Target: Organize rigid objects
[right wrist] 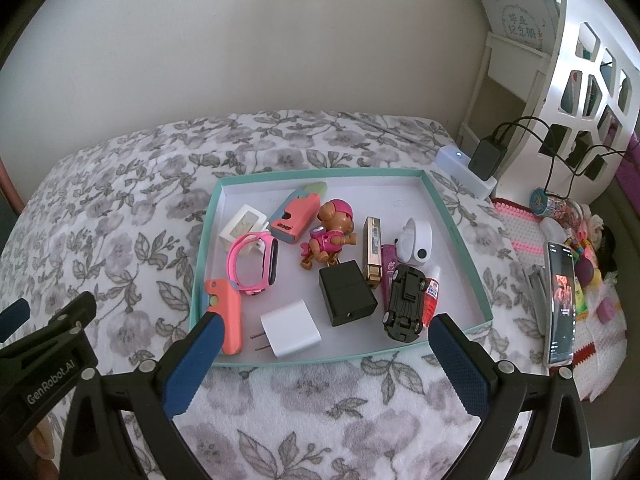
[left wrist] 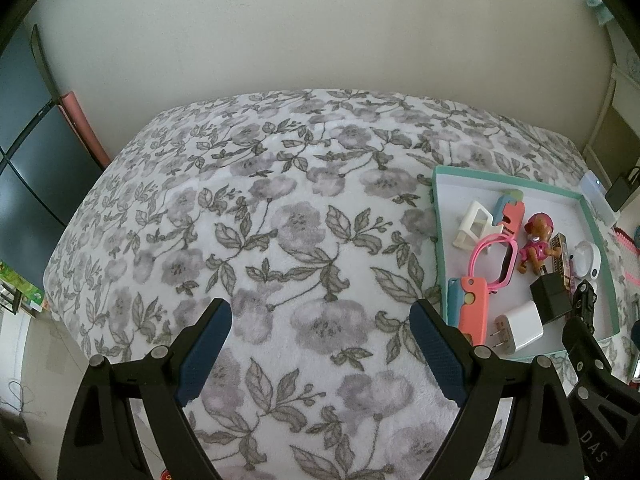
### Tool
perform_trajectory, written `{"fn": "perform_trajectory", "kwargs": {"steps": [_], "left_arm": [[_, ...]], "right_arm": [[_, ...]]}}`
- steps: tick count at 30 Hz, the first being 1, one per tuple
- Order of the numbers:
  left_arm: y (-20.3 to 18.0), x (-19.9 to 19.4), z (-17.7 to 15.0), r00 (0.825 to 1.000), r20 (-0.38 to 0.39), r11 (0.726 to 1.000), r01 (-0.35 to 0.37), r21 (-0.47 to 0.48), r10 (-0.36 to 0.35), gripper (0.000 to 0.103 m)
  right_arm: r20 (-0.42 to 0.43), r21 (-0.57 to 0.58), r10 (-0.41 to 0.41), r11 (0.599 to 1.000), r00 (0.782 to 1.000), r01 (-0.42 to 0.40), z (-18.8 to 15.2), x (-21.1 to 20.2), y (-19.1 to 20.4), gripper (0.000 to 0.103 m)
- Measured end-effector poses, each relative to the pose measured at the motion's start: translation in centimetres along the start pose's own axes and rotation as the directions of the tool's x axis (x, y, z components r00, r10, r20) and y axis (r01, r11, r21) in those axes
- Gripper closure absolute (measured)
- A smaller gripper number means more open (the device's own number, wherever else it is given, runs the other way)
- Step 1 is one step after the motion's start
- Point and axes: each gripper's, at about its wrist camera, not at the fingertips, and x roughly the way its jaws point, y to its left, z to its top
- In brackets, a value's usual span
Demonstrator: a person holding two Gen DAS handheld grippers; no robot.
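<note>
Small toys and chargers lie heaped in teal-rimmed tray (right wrist: pixel 456 224) at bed's right edge, likely gathered for sorting. Left gripper (left wrist: pixel 320 346) and right gripper (right wrist: pixel 326 358) both gape empty, poised short of tray.

A floral blanket (right wrist: pixel 120 208) covers the bed beneath a pale wall (right wrist: pixel 240 40); a phone (right wrist: pixel 562 300) stands propped beside a white shelf (right wrist: pixel 580 80).

I hold my left gripper (left wrist: pixel 322 330) angled downward, jaws spread wide with nothing between the blue pads. My right gripper (right wrist: pixel 326 344) tilts down alike, its jaws also apart and empty. In the right wrist view the left gripper's black frame shows at the lower left, just beside the right one.
</note>
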Motion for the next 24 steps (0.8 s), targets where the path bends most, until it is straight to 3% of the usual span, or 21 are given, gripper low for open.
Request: {"fn": "perform_trajectory", "kwargs": {"steps": [24], "left_arm": [[-0.13,0.11,0.01,1.000,-0.003,1.000,-0.001,0.000,0.001,0.012]], "right_arm": [[-0.004,0.001,-0.002,1.000,1.000,0.002,-0.08,0.13,0.03,0.000]]}}
